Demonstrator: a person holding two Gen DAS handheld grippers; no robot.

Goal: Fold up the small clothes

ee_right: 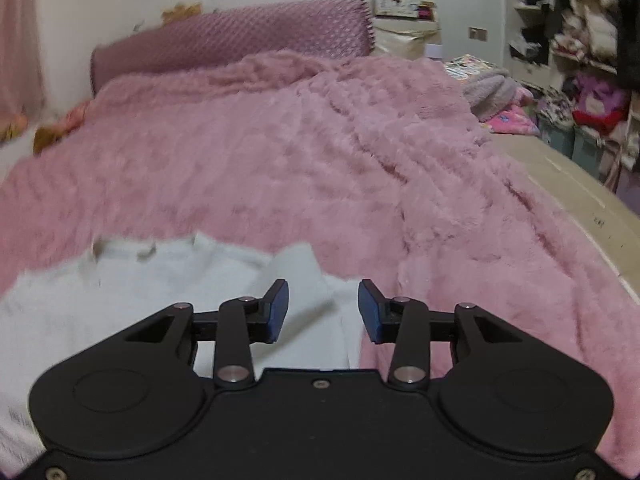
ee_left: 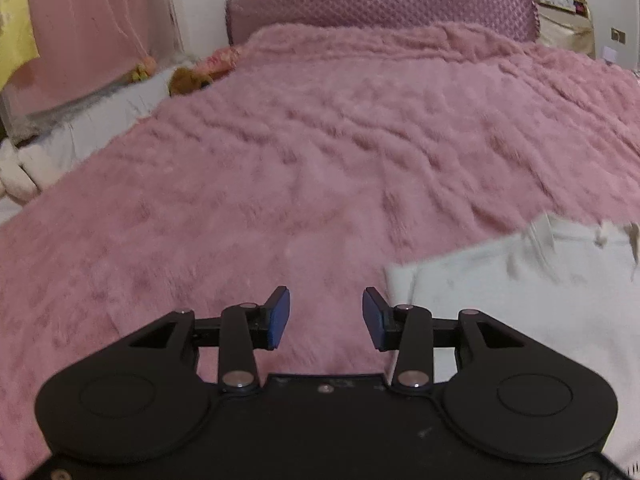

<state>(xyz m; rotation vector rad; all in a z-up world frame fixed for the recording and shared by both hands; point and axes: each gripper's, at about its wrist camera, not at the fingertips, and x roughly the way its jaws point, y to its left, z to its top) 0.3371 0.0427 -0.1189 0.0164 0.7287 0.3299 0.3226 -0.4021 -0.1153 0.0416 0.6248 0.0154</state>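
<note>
Hovering over pink plush blanket (ee_left: 280, 160): left gripper (ee_left: 326, 318) and right gripper (ee_right: 323, 310) both spread wide, gripping nothing; white garment (ee_right: 140, 300) lies flat between them.

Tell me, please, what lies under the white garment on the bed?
The white garment lies flat on the fluffy pink blanket, which shows all around its edges. Whatever sits directly beneath the fabric is covered and cannot be seen.

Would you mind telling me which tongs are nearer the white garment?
Right. The right tongs hover over the white garment; the left tongs sit beside its left edge.
</note>
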